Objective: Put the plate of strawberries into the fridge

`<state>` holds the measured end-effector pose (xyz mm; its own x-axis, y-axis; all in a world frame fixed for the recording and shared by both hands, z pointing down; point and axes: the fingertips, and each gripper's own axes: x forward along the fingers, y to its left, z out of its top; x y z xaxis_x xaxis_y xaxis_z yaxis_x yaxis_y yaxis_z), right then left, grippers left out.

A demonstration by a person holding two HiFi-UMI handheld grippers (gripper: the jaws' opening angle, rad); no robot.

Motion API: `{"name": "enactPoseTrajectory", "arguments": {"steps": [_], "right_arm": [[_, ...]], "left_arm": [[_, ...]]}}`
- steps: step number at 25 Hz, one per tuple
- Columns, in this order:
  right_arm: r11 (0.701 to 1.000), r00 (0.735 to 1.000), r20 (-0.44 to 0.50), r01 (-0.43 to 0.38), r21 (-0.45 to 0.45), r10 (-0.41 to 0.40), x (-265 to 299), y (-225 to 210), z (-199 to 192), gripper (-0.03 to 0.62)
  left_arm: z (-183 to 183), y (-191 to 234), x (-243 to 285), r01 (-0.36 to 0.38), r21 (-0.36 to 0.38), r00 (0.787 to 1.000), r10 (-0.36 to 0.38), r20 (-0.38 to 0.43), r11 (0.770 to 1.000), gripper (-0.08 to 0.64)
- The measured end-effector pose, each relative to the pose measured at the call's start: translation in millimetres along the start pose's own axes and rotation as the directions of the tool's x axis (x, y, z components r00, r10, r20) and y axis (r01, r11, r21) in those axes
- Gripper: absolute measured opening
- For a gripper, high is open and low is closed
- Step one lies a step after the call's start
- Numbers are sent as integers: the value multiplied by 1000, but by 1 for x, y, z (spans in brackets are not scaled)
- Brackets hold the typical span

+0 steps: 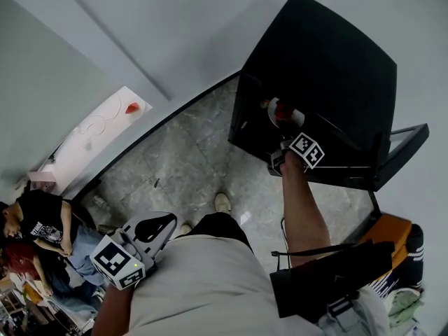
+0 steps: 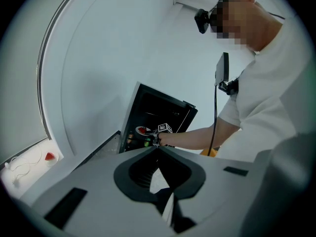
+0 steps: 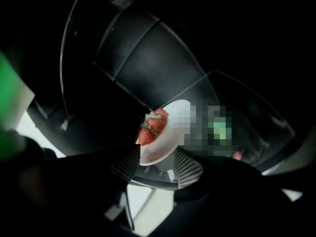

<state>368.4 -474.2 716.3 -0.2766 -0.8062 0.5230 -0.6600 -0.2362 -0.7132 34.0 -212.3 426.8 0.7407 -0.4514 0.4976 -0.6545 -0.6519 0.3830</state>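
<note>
The right tool (image 3: 157, 166) reaches into the black fridge (image 1: 329, 68), jaws released and standing apart around the near rim of the white plate (image 3: 170, 139) of strawberries (image 3: 153, 124) — the plate sits inside the fridge. The left tool (image 1: 150, 233) is clenched, empty, well to the left.

Head view is looking steeply down; all three are sharing the fridge (image 1: 315, 68), right gripper view closest, inside.

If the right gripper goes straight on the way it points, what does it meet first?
The plate of strawberries: its near rim sits between the parted jaws of the right gripper. Behind it is the dark inside of the fridge; how deep is unclear.
</note>
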Motion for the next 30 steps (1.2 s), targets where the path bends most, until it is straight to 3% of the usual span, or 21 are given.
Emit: {"name": "enactPoseTrajectory", "arguments": {"steps": [8,15,20,30], "right_arm": [[961,993,-114,0,-276,-33,-3,1,-10,269],[872,966,-208,33,-488,-153,-3,-5,-20,279],[840,948,-240,48,-540,-209,-5,-8,-27,279],[852,954,-209,80,-518,-217,-30,-8,-38,279]], "left_arm": [[-3,-5,-3,7,0,1000,-7,4,1000,18],[-4,-6,-10,6,-4,1000,-6,15,1000,18],[-2,-6,-19,-2,-17,1000,2,31,1000,18],[-9,-7,-37,17,-6,998,-17,53,1000,18]]}}
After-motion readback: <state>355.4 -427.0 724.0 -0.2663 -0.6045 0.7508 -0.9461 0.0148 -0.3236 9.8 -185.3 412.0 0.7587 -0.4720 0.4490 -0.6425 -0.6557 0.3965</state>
